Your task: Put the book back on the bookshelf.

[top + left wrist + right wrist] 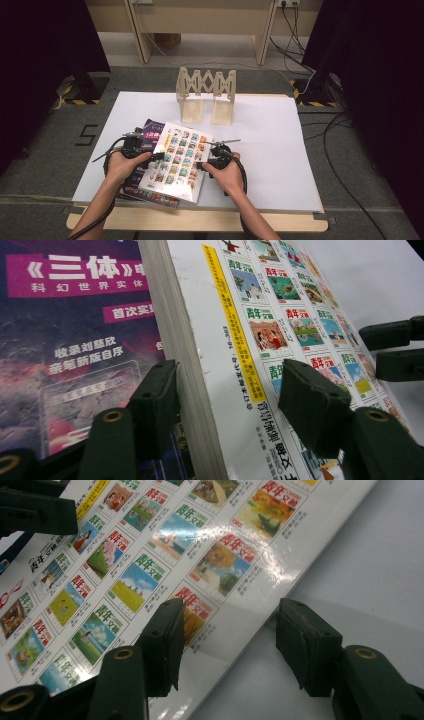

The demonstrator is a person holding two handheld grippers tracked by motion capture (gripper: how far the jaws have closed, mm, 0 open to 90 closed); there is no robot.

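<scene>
Both forearms reach in from the table's near edge. The left gripper (pixel 150 155) straddles the spine edge of the thick white book with rows of small colourful cover pictures (pixel 177 160), jaws spread, not pressing. The right gripper (pixel 202 162) stands spread astride the book's opposite edge. The book lies tilted atop a dark purple magazine (pixel 150 131) near the white table's (pixel 280 150) front left corner.

I see my left gripper (pixel 159 155) and right gripper (pixel 199 165) as black, boxy tools with dark cables (pixel 106 154) looping behind. Up close, each has matte dark-green, blocky pads (pixel 312 400) on arms set with brass-ringed holes. My forearms are bare, without sleeves.
</scene>
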